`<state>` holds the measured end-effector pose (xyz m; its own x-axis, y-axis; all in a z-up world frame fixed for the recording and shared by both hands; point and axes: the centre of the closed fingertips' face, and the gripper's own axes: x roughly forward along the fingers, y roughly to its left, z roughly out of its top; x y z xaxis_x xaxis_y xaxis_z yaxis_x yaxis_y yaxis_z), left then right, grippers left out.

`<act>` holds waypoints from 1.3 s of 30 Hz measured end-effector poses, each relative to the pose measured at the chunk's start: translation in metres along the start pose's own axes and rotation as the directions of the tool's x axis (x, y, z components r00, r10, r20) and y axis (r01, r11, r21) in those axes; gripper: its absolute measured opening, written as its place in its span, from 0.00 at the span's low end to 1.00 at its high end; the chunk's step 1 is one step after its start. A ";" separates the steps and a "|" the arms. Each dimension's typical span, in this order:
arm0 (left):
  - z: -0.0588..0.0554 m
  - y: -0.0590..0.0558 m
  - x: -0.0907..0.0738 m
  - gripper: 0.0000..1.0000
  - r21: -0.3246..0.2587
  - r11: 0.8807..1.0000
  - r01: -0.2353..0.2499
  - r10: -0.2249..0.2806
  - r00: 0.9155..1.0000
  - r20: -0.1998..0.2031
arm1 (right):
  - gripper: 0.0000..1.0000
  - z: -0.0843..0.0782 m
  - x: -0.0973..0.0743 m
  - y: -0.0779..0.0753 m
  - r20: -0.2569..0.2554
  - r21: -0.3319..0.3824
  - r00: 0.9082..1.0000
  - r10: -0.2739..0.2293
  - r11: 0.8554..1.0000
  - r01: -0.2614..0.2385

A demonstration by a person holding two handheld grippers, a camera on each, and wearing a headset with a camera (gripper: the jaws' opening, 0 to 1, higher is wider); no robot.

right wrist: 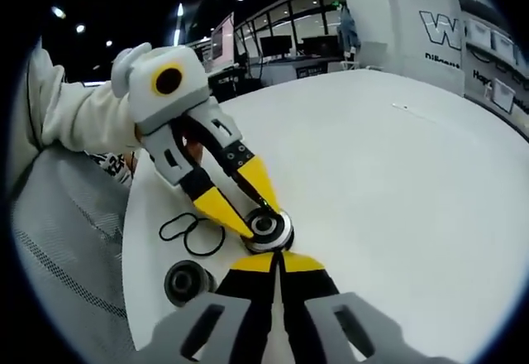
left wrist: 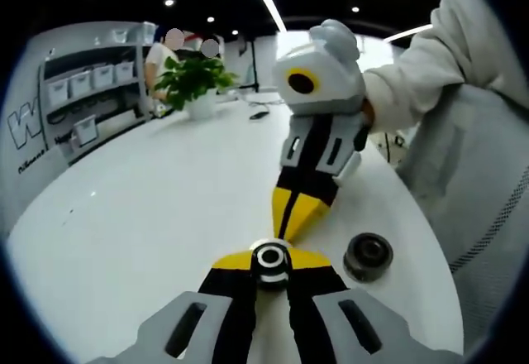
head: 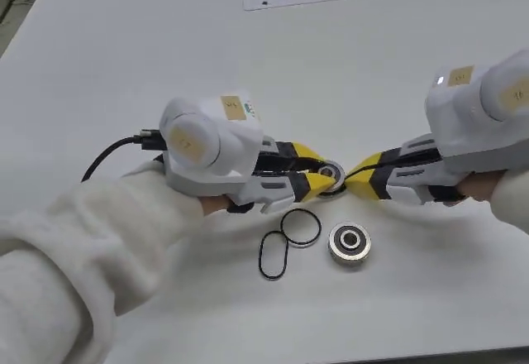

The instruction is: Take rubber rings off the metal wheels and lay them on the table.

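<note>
Steel-grey metal wheel (right wrist: 269, 228) is sitting mid-table, clamped across its rim by the left gripper (head: 321, 171). Right gripper (head: 355, 177), jaws pressed nearly together, is nosing the wheel's right edge; any rubber pinched cannot be made out. Two black rubber rings (head: 283, 233) are lying nearer, left of a second metal wheel (head: 349, 242).

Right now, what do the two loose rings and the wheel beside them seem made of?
Loose rings: likely black rubber, matte; thin, one sagged into an oval. Wheel: likely steel, silvery with glints; dark centre, perhaps a bearing.
</note>
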<state>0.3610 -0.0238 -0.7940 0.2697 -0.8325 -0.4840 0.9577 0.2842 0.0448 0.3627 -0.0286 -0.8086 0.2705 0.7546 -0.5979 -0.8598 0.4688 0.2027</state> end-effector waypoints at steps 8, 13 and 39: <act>-0.002 -0.005 -0.002 0.14 0.005 1.000 0.005 -0.005 1.000 -0.005 | 0.00 0.005 -0.006 -0.008 0.071 0.245 0.997 0.018 0.969 -0.035; -0.002 -0.007 -0.001 0.14 -0.003 1.000 0.009 -0.009 1.000 0.004 | 0.00 0.007 -0.007 -0.005 0.106 0.340 0.993 0.042 0.937 -0.076; -0.003 -0.008 -0.001 0.13 0.017 1.000 0.007 -0.007 1.000 0.010 | 0.00 0.012 -0.007 0.012 0.077 0.258 0.996 0.043 0.964 -0.061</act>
<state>0.3530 -0.0236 -0.7960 0.2638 -0.8393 -0.4754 0.9612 0.2702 0.0562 0.3555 -0.0222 -0.7929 0.2660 0.8068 -0.5276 -0.7340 0.5243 0.4316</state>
